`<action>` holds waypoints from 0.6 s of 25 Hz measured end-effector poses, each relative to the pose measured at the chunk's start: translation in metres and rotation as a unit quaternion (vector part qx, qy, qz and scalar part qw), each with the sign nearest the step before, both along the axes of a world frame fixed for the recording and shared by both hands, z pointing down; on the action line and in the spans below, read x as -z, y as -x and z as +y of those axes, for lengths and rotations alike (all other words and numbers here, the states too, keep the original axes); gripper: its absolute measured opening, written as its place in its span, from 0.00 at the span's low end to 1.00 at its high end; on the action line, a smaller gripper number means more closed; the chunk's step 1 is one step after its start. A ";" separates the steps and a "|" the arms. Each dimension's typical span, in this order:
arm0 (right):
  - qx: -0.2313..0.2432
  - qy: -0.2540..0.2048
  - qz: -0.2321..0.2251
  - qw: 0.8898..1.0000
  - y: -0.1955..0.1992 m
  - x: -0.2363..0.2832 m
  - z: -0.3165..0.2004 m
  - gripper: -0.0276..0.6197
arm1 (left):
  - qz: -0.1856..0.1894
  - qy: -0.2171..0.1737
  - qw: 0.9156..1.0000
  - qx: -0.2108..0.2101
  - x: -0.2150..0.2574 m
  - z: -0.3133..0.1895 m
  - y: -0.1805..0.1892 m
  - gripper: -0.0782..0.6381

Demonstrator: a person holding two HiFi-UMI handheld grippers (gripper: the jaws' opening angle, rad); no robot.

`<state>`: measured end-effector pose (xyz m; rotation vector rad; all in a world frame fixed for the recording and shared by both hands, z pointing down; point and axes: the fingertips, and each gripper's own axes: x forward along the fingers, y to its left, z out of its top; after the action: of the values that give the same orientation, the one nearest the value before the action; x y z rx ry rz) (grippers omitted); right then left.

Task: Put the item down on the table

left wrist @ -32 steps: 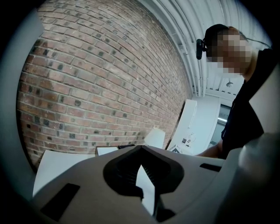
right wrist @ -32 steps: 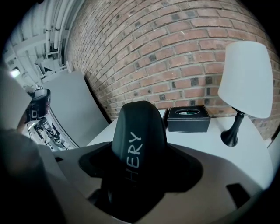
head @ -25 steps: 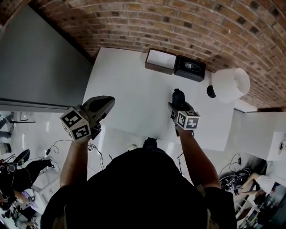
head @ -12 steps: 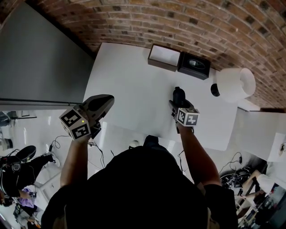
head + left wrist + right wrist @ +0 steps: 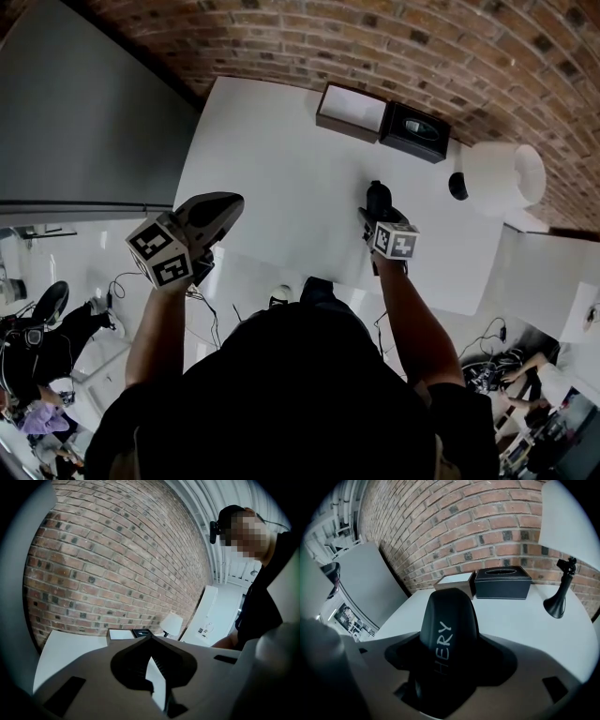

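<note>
My right gripper [image 5: 377,212] is shut on a black rounded item [image 5: 378,197] over the near middle of the white table [image 5: 272,159]. In the right gripper view the black item [image 5: 449,630] stands up between the jaws of the right gripper [image 5: 450,656], with pale letters down its face. I cannot tell whether it touches the tabletop. My left gripper [image 5: 231,202] hangs at the table's near left edge; in the left gripper view its jaws [image 5: 150,640] meet at the tips with nothing held.
At the far edge, against the brick wall, stand a brown box with a white inside [image 5: 352,111] and a black tissue box [image 5: 419,132]. A lamp with a white shade [image 5: 503,176] and a black base [image 5: 557,603] stands at the far right. A grey panel [image 5: 84,122] lies left.
The head view has drifted a little, so the table and boxes sit slightly higher and further right. Both grippers keep their places and the right one still holds the black item.
</note>
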<state>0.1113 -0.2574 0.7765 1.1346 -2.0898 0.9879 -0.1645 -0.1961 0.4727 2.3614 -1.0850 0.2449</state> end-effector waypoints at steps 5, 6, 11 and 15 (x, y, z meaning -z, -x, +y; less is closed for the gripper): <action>0.002 0.009 0.004 1.000 0.001 -0.012 0.002 0.59 | -0.004 0.004 1.000 0.001 -0.004 0.000 0.002 0.13; 0.003 0.011 0.005 1.000 0.001 -0.014 0.002 0.59 | -0.005 0.003 1.000 0.001 -0.006 0.000 0.004 0.13; 0.002 0.023 0.009 1.000 0.004 -0.028 0.003 0.59 | -0.008 0.008 1.000 0.006 -0.008 -0.002 0.009 0.13; 0.006 0.027 0.013 1.000 0.004 -0.036 0.001 0.59 | -0.010 0.014 1.000 0.009 -0.009 -0.003 0.007 0.13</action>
<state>0.1070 -0.2559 0.8124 1.1017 -2.0337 1.0126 -0.1717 -0.1995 0.4819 2.3280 -1.1055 0.2750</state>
